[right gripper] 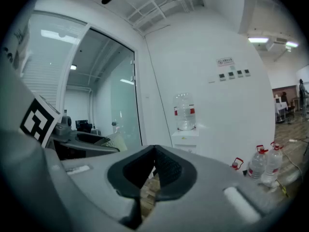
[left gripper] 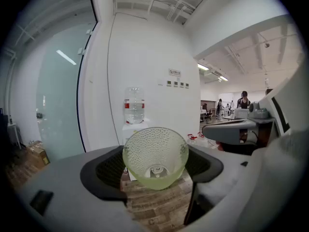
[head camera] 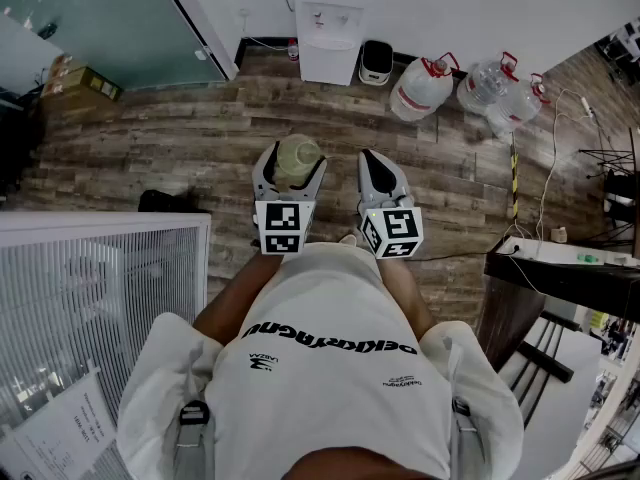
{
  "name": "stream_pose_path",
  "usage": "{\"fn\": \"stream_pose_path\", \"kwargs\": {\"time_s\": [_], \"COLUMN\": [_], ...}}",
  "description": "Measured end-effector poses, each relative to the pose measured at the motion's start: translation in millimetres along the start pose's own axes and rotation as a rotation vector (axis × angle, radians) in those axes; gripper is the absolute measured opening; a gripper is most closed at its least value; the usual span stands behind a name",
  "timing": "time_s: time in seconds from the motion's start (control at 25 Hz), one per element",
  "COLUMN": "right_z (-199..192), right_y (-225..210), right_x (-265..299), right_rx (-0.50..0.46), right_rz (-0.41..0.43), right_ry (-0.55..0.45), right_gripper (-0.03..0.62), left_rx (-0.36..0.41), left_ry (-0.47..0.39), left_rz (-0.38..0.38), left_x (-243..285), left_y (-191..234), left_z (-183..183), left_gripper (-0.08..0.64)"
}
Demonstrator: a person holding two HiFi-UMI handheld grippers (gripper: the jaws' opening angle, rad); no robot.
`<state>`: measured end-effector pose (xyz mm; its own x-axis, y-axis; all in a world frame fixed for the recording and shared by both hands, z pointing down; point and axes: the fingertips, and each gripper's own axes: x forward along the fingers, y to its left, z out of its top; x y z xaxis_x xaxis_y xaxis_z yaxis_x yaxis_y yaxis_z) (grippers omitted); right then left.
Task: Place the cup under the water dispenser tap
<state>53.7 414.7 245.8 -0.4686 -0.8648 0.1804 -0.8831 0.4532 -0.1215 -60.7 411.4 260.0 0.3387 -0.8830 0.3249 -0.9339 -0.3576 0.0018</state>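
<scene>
A pale green dimpled glass cup (left gripper: 155, 157) sits between the jaws of my left gripper (left gripper: 155, 166), which is shut on it; from the head view the cup (head camera: 297, 156) shows above the left gripper (head camera: 289, 180). My right gripper (head camera: 380, 180) is beside it with its jaws shut and nothing in them (right gripper: 153, 170). The white water dispenser (head camera: 332, 26) stands against the far wall across the wooden floor, with a clear bottle (left gripper: 134, 105) on top. The dispenser (right gripper: 185, 129) also shows in the right gripper view. Its taps are too small to make out.
Several large water bottles (head camera: 424, 86) stand on the floor right of the dispenser, next to a small white bin (head camera: 376, 62). A glass wall (head camera: 120, 23) is at the left with a cardboard box (head camera: 82, 81). A dark table (head camera: 560, 278) stands at the right, a white cabinet (head camera: 100, 298) at the left.
</scene>
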Motion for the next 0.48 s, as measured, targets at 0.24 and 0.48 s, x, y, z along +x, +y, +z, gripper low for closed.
{"fn": "stream_pose_path", "kwargs": {"time_s": [0.24, 0.48], "right_z": [-8.1, -13.6], "right_y": [-17.0, -46.6], "right_x": [-12.9, -27.8], "right_rx": [0.033, -0.012], "right_rz": [0.019, 0.015], "right_ry": [0.020, 0.019], "right_gripper": [-0.002, -0.002], "left_rx": [-0.008, -0.007], "left_ry": [0.003, 0.006], "left_rz": [0.007, 0.025], "left_x": [1.1, 11.6], "left_y": [-21.6, -49.3], "left_z": [-2.2, -3.3], "left_gripper": [0.371, 0.371]}}
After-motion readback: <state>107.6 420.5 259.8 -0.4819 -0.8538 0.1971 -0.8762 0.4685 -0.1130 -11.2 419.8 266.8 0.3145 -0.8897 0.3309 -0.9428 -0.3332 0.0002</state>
